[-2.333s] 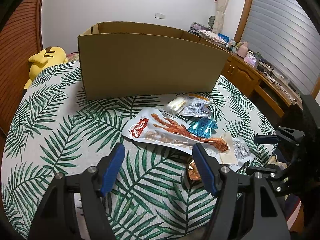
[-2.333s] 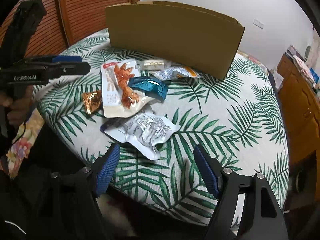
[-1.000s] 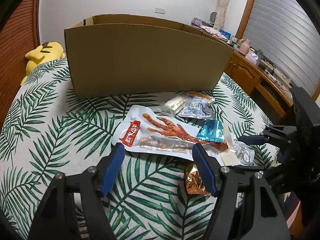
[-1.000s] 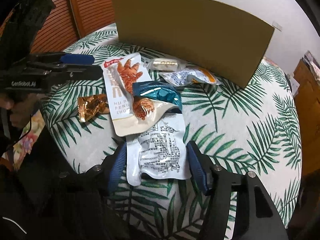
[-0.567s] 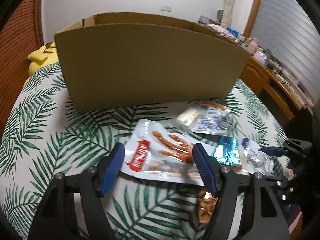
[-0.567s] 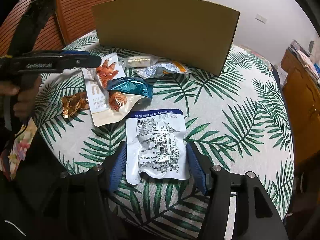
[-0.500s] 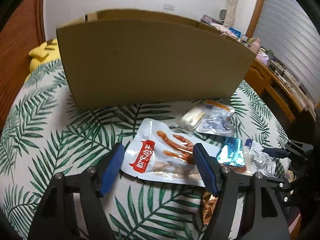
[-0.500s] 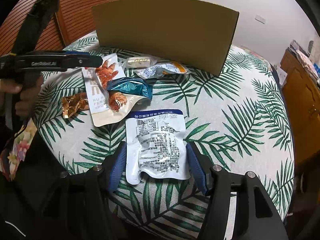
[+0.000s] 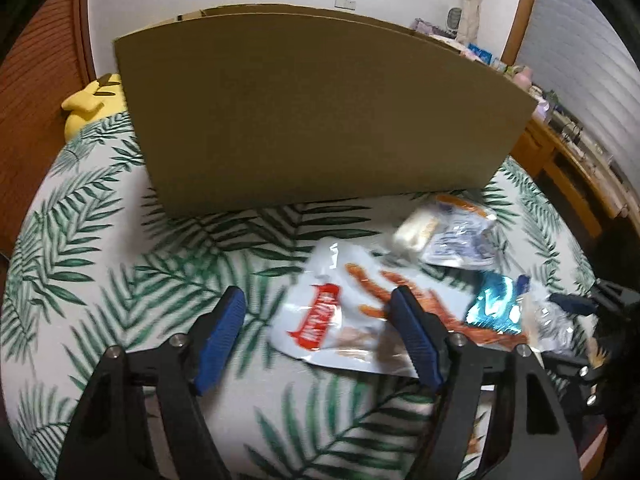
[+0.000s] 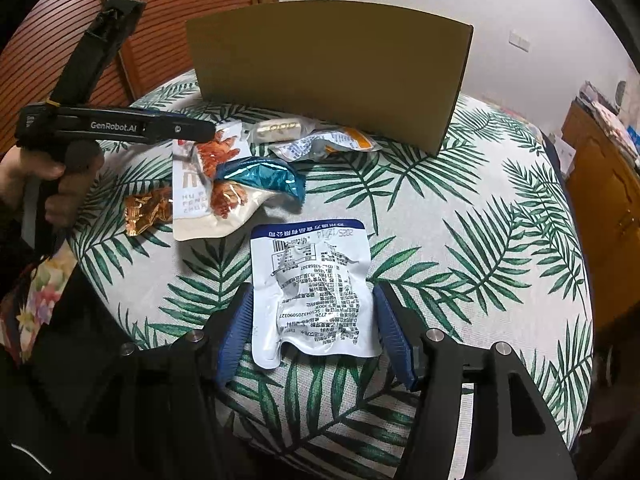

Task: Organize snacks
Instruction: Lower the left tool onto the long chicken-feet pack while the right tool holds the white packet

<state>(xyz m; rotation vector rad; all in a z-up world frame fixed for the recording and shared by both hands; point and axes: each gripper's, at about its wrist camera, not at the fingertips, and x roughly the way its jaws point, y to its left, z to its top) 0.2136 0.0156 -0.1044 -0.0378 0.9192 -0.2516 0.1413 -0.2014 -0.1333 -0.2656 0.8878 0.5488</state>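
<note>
Right gripper (image 10: 314,330) half open, white printed pouch (image 10: 316,294) between its blue pads, contact unclear. Left gripper (image 9: 320,330) wide, jaws just opening, holding nothing; chicken-feet pouch (image 9: 352,316) lies under its right pad. Leaf-print tablecloth (image 10: 480,240), white wall behind. Cardboard box (image 9: 316,112) stands ahead of both, other snacks between.

Light: dim, warm indoor glow
Blur: left wrist view smeared
Focus: right wrist view sharp
Edges: fisheye bending, black corners
Glare: glints on foil wrappers
</note>
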